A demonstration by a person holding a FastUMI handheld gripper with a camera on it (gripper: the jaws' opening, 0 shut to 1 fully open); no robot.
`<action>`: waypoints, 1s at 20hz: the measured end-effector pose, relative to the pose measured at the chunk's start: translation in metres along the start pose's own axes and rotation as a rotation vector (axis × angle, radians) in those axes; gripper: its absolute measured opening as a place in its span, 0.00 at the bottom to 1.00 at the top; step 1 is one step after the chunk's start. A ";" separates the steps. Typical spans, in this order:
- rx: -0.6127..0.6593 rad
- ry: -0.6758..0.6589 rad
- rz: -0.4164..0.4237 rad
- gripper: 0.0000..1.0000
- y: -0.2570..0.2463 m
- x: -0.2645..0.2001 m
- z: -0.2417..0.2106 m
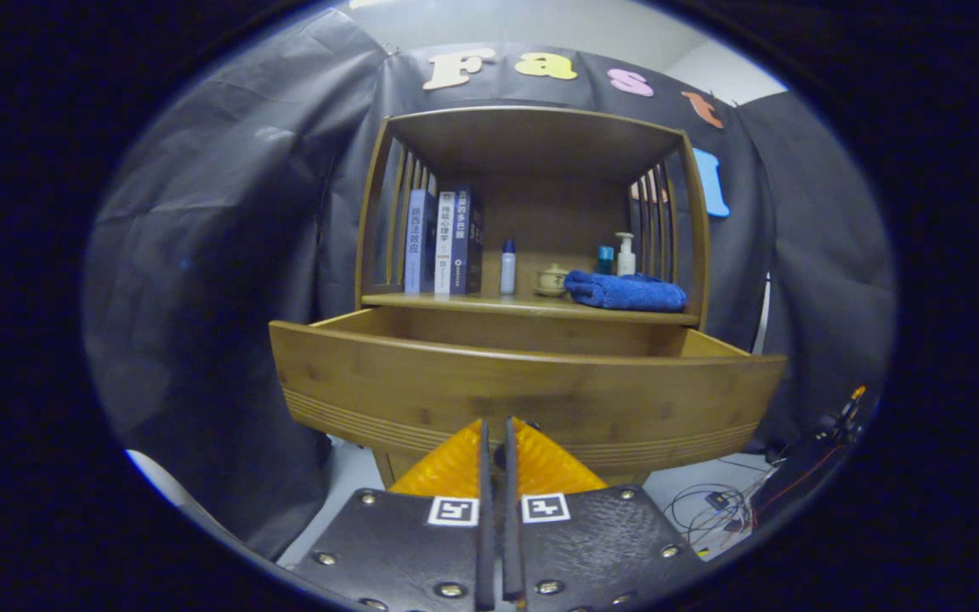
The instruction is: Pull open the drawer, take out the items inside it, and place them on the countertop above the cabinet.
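Just ahead of the fingers (496, 429) stands the drawer (523, 387), pulled out from the wooden cabinet (532, 153) (its inside is hidden behind the front panel). Both fingers are pressed together with only a thin slit between, their tips against the drawer's lower front. On the tabletop (455, 302) above lie a folded blue towel (625, 291), upright books (447, 242), a small bottle (507, 268), a little jar (552, 280) and a pump bottle (625, 253).
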State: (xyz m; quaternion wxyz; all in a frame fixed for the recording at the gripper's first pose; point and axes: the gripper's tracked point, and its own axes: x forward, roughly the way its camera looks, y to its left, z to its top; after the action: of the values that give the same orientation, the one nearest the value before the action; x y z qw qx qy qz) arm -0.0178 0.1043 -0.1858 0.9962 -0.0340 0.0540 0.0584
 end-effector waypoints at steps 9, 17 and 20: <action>0.137 0.007 -0.001 1.00 0.005 -0.004 0.098; 0.272 0.048 -0.103 1.00 -0.051 0.025 0.162; 0.328 0.125 -0.041 0.99 -0.056 0.050 0.172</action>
State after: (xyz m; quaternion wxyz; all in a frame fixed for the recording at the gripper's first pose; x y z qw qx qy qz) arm 0.0557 0.0676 -0.0169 0.9841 0.1241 0.1240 0.0262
